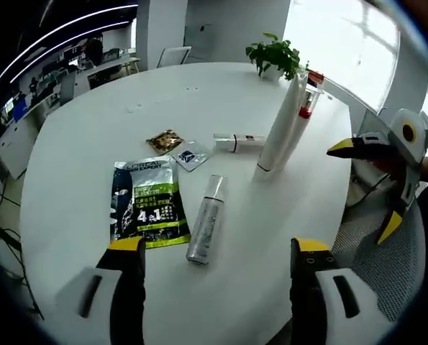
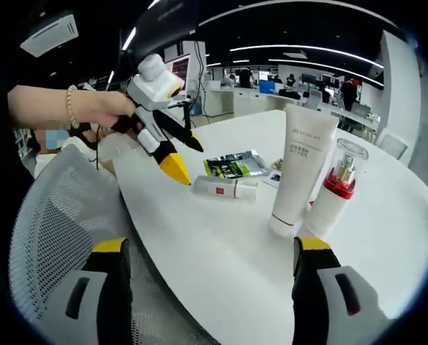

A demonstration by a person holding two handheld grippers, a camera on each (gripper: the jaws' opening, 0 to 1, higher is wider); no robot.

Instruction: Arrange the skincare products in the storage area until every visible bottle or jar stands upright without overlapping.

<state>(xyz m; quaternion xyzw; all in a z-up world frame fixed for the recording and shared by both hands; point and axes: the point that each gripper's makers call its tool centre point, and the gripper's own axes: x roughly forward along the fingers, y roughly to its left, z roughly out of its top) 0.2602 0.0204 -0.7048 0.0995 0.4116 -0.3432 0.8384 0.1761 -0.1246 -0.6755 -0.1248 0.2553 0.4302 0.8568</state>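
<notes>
My left gripper (image 1: 219,251) and right gripper (image 2: 212,253) hover wide open, empty. Clear silver-capped bottle (image 1: 206,218) lies flat, long axis 12-to-6; tall white tube (image 1: 280,129) stands upright at 1 o'clock.

A tall white tube (image 2: 302,175) is standing upright on its cap, with a clear red-collared pump bottle (image 2: 334,192) standing touching it at its 3 o'clock. A small white tube (image 1: 238,142) and a silvery bottle (image 1: 206,220) are lying flat.

place: open-plan office | cues: rows of desks (image 2: 300,97), ceiling light strips (image 2: 293,47), mesh office chair (image 2: 55,215)
</notes>
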